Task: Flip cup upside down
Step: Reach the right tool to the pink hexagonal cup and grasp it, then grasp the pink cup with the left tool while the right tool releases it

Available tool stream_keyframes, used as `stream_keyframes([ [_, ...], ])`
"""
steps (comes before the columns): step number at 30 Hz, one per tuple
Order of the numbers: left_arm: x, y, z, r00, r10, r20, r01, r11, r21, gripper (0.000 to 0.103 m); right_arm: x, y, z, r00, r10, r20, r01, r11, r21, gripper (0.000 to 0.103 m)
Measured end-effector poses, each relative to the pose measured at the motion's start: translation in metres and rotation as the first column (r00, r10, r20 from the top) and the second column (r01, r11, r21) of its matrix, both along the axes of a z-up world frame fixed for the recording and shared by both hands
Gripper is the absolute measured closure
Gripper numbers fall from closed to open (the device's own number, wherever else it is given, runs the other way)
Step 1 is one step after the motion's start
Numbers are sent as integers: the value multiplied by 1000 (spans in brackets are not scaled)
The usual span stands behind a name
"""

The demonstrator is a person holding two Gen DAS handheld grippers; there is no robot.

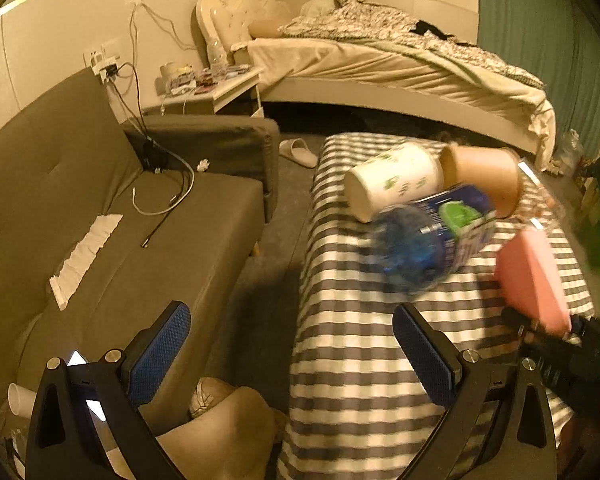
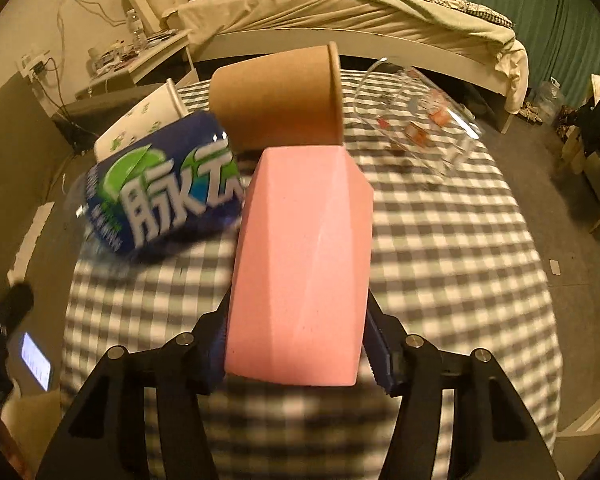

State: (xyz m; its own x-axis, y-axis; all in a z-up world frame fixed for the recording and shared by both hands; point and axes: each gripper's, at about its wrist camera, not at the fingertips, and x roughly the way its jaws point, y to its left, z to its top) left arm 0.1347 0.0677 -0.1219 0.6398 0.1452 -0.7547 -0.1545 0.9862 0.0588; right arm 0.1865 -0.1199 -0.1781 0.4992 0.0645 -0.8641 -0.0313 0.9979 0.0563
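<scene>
My right gripper [image 2: 296,344] is shut on a pink faceted cup [image 2: 300,264] and holds it tilted above the checked table [image 2: 440,260]. The pink cup also shows in the left wrist view [image 1: 532,280] at the right. My left gripper [image 1: 292,348] is open and empty, hanging over the table's left edge [image 1: 340,360]. A brown paper cup [image 2: 276,100], a white cup with green prints [image 2: 140,124] and a clear glass [image 2: 416,116] lie on their sides beyond the pink cup. A blue-labelled bottle [image 2: 164,192] lies on its side at the left.
A grey sofa [image 1: 100,200] with cables and a paper strip stands left of the table. A bed [image 1: 380,60] and a cluttered nightstand [image 1: 208,84] stand at the back. A slipper [image 1: 298,152] lies on the dark floor. A phone screen [image 2: 36,360] glows at the lower left.
</scene>
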Motion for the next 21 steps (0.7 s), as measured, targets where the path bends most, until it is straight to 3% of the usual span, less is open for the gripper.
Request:
stream_keyframes([
  [6, -33, -22, 28, 998, -37, 43, 37, 999, -4, 0, -63, -12, 14, 1000, 23, -4, -23, 1000, -6, 47],
  [13, -74, -39, 36, 997, -55, 46, 56, 998, -21, 0, -136, -15, 14, 998, 55, -37, -54, 998, 24, 47],
  [21, -98, -52, 41, 997, -55, 56, 56, 998, -11, 0, -154, -20, -5, 998, 53, -25, -52, 997, 51, 47],
])
